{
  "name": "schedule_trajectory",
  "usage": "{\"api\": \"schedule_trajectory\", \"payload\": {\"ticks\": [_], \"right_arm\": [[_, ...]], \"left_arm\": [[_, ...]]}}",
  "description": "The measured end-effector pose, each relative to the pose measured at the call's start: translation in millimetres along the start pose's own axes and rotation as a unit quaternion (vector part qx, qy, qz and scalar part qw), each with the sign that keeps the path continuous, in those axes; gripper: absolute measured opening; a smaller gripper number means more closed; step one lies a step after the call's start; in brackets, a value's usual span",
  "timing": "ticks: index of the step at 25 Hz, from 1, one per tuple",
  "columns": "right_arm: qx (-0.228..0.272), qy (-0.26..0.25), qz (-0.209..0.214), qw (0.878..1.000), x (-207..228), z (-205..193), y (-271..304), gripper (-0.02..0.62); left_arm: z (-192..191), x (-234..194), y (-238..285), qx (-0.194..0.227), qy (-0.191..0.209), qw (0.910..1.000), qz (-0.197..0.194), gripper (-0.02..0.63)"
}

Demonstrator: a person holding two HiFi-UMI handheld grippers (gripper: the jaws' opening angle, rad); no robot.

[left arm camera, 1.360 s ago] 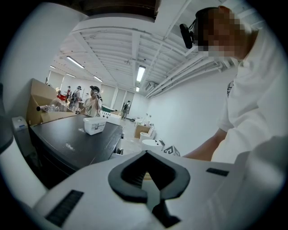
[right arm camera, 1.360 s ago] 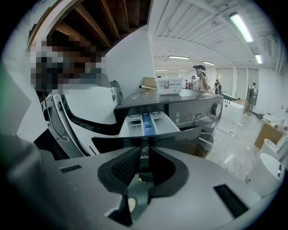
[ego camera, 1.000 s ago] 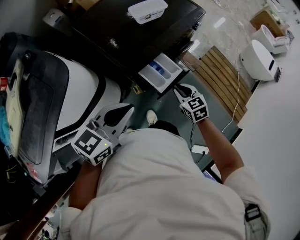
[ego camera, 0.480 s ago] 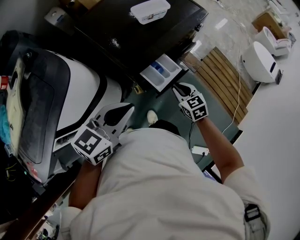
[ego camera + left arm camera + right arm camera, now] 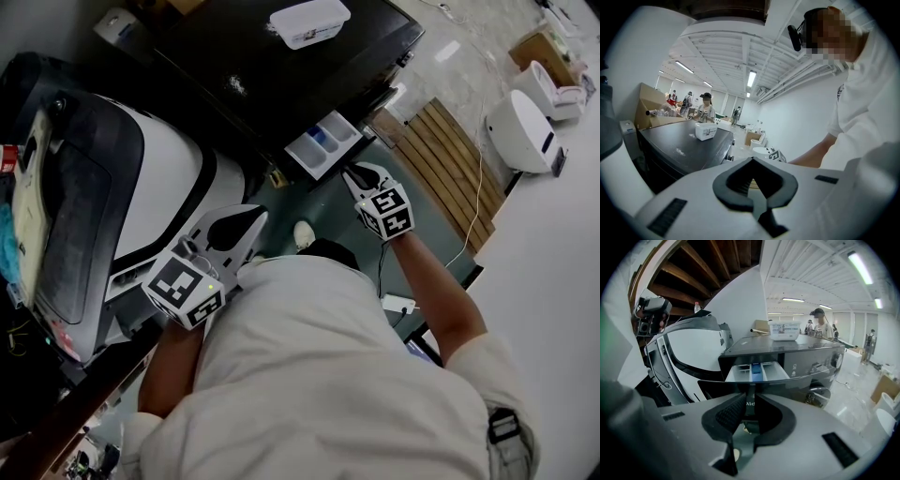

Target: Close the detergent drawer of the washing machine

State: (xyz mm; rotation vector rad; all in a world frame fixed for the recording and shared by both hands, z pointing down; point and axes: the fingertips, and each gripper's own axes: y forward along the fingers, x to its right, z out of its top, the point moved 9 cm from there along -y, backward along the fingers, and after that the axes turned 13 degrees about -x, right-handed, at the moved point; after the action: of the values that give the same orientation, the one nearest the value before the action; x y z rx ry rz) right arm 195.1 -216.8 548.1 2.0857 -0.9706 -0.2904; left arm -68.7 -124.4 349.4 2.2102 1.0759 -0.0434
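The right hand-held gripper (image 5: 749,397), jaws together on nothing, presses its tips on the front of the white plastic detergent drawer (image 5: 754,371). The drawer seems to jut less from the dark-grey washing machine (image 5: 806,355) than a second ago: closing, not yet flush. The left hand-held gripper (image 5: 752,161) hangs closed and empty.

Two grippers are showing: one left gripper (image 5: 255,221) and one right gripper (image 5: 356,173). One washing machine (image 5: 234,56) is standing with one drawer (image 5: 323,145) sticking out. One plastic box (image 5: 309,21) is sitting on top, and one wooden board (image 5: 442,161) is lying nearby.
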Motion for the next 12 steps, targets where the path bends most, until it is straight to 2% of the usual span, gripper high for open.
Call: {"api": "schedule_trajectory", "payload": {"ticks": [12], "right_arm": [[0.002,-0.010,0.006,1.000,1.8,22.7,18.7,0.043]], "left_arm": [[-2.6,-8.8,-7.5,0.006,-0.015,0.9997,0.019,-0.005]]}}
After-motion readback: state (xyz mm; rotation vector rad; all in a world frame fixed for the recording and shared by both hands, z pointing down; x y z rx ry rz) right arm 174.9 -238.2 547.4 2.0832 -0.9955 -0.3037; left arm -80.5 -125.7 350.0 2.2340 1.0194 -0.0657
